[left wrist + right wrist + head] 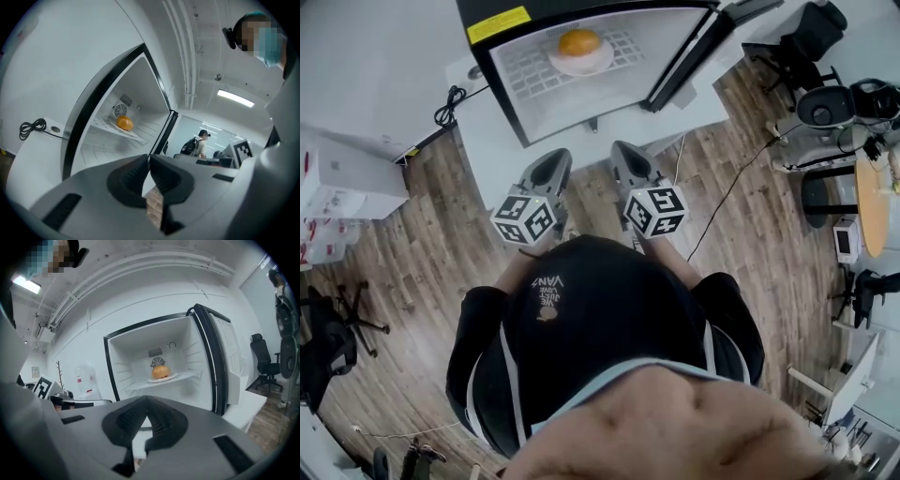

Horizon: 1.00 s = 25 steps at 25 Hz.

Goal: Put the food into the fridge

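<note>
The room is an office with a wooden floor (422, 244), and at 12 o'clock in my head view a white fridge (546, 111) stands on a low white desk (487, 150). Its door (694, 56) is swung open toward 1 o'clock.

The round orange food (579, 41), perhaps a bun, lies on a white plate (581, 64), and the plate sits on the wire shelf (525, 70) inside the fridge. I see no other food outside it, so I judge the main part of the task is done. What may be left is only to shut the door, if that is wanted.

The left claw (551, 159) and the right claw (623, 148) are held side by side in front of the person's body. Both point toward 12 o'clock, at the fridge opening, and both are short of it and touch nothing. They are near each other but apart. In the left gripper view the jaws are pressed together with nothing between them. In the right gripper view the jaws are together at the tips too, and also empty.
</note>
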### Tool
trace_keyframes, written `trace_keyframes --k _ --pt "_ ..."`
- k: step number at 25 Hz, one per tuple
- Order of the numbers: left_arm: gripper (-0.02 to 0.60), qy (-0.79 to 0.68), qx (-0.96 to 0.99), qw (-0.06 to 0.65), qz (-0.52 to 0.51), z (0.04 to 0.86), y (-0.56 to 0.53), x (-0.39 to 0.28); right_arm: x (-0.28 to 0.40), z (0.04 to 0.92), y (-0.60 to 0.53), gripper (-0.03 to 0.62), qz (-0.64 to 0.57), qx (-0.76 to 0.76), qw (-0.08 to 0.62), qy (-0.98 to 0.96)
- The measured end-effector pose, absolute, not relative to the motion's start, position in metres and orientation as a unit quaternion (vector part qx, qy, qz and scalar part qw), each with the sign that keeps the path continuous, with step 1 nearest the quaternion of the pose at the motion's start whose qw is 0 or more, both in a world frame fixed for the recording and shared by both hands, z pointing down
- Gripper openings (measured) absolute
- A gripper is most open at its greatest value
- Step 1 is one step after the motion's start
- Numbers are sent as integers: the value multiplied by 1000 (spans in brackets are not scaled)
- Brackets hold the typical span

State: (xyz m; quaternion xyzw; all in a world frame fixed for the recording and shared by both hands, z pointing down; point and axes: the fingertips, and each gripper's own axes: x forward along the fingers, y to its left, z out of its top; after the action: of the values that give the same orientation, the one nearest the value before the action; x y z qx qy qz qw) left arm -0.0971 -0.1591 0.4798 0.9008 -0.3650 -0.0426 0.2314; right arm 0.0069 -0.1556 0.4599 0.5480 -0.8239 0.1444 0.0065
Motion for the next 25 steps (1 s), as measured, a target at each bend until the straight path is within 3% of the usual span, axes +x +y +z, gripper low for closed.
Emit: trace_keyframes --k 25 --pt "28 -400 887 224 -53 471 -124 -77 27 453 -124 12 140 514 7 -846"
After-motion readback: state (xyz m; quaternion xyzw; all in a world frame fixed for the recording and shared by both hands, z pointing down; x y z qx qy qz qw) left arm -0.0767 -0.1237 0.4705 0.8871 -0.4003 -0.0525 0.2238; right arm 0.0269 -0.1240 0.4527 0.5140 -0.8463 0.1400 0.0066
